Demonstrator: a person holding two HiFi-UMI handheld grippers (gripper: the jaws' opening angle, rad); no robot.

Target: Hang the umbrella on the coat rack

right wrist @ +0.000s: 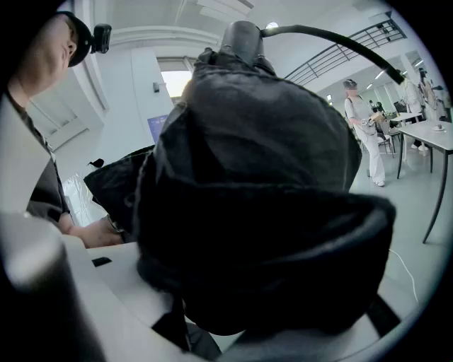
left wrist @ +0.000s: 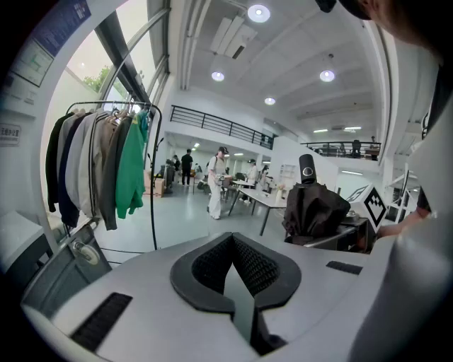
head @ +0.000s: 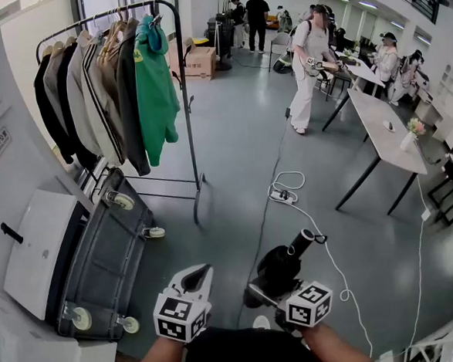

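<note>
No sight, in the right gripper view, of the jaws of the right gripper [head: 279,287]: buried under the folded umbrella [right wrist: 248,212]. In the head view, left end of the coat rack [head: 185,102] base masked by the suitcase [head: 101,262]; distant people too small to tell apart; forearms cut off at the bottom edge.

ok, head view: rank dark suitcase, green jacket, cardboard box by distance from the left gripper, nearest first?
1. Dark suitcase: lying just left of the left gripper.
2. Green jacket: hanging at the coat rack's right end.
3. Cardboard box: on the floor beyond the rack.
</note>
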